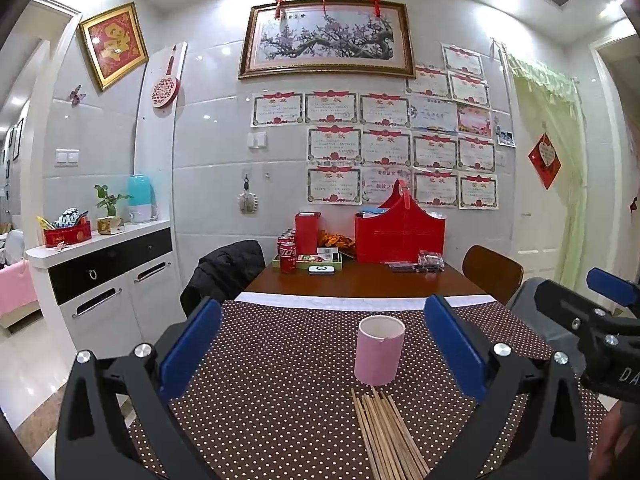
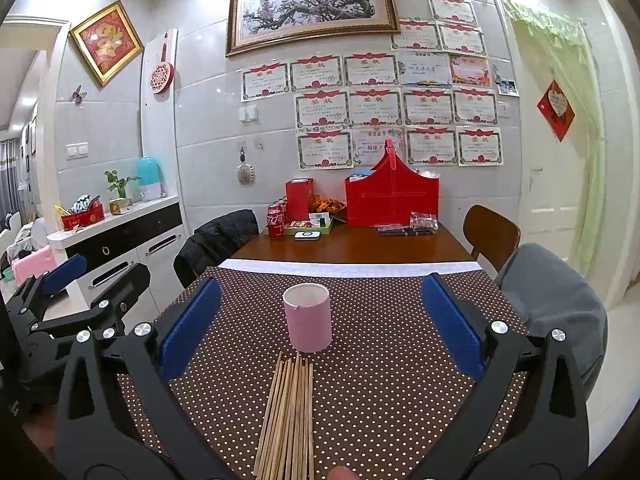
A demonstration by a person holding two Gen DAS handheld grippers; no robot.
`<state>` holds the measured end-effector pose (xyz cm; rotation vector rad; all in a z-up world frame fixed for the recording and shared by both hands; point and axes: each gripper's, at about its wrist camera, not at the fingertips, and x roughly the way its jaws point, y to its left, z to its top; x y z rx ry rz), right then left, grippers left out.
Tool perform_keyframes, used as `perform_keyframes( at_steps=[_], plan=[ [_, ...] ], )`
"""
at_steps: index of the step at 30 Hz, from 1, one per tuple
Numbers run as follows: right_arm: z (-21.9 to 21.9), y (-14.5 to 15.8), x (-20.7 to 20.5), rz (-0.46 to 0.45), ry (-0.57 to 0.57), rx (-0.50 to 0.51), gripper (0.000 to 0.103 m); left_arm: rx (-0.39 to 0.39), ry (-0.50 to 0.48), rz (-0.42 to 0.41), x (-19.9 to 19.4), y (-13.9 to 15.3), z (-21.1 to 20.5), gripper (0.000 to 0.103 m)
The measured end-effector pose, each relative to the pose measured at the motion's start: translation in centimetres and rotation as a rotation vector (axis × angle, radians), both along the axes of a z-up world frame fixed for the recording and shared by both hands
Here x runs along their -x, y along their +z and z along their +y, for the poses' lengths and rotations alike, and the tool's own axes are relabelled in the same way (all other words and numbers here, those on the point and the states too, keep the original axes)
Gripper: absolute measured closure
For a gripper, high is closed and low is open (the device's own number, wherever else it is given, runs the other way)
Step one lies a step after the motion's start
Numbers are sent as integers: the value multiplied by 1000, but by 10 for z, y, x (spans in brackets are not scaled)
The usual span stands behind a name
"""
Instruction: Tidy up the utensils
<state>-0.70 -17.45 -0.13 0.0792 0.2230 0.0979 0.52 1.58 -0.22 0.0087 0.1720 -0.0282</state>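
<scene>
The task stands at its opening step: nothing is grasped yet. In the left wrist view, the left gripper (image 1: 322,344) has its fingers (image 1: 192,344) spread wide and empty, framing the pink cup (image 1: 379,354) at centre frame. The cup stands upright on the dotted cloth (image 1: 280,380) covering the tabletop, and no chopstick shows above its rim. The chopsticks (image 1: 384,436) lie flat in a loose bundle at lower centre, their far tips just short of the cup base; whether any tip touches the cup cannot be told. In the right wrist view, the right gripper (image 2: 322,324) is likewise wide and empty, with the cup (image 2: 308,318) at centre and the chopsticks (image 2: 290,416) running from below it to the bottom edge of the frame. The left gripper also appears at the left edge of that view, above the table edge. The next move likely calls for one gripper to descend over the bundle, close on a chopstick across its length, lift it, tip it upright and lower it into the cup. The other gripper may need to steady the cup, which looks light and could tip.
</scene>
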Motion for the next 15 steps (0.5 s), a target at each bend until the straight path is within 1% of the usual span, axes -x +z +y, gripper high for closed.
perform_keyframes(
  at_steps=[9,13,15],
  plan=[
    [0,-2,-4,9,10,-2,5,-15,-2,19,-4,-4,-2,3],
    [-2,-4,-7,20,17,-7,5,-24,-6,52,-10,-10,-1,3],
    [-3,-7,-10,27,22,-9,5,-32,-11,83,-15,-17,-1,3]
  ],
)
